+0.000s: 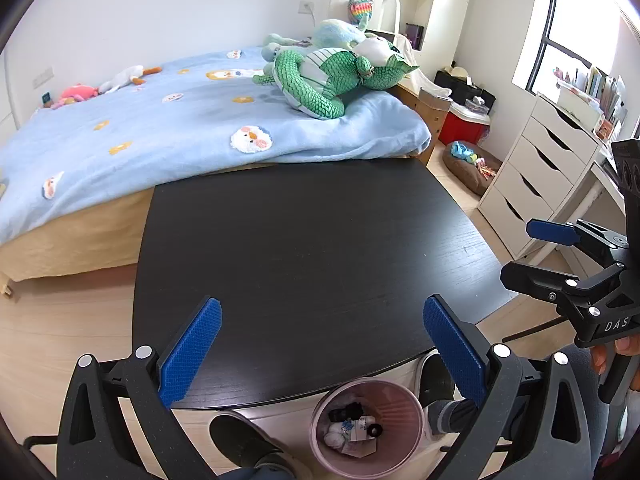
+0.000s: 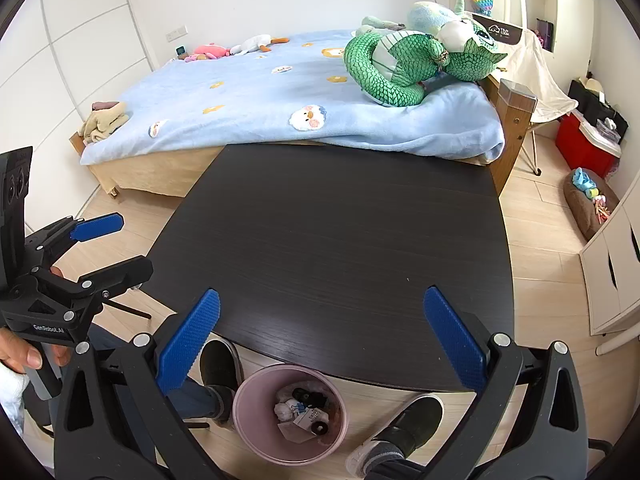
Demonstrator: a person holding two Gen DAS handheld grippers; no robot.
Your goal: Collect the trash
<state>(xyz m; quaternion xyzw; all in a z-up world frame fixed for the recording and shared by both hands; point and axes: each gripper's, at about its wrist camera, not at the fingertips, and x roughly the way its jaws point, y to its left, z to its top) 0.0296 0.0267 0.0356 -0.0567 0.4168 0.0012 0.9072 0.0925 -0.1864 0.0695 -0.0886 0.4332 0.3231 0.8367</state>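
A pink trash bin (image 1: 400,408) stands on the floor at the near edge of a black table (image 1: 312,240). It holds crumpled paper, small black items and a card. It also shows in the right wrist view (image 2: 256,400). My left gripper (image 1: 322,344) is open and empty above the table's near edge. My right gripper (image 2: 322,336) is open and empty above the same edge of the table (image 2: 340,232). Each gripper shows in the other's view, the right gripper (image 1: 532,252) at the right and the left gripper (image 2: 120,244) at the left.
A bed with a light blue blanket (image 1: 160,128) and a green plush dragon (image 1: 328,76) lies beyond the table. White drawers (image 1: 540,168) stand at the right. The person's shoes (image 2: 220,364) rest on the wooden floor beside the bin.
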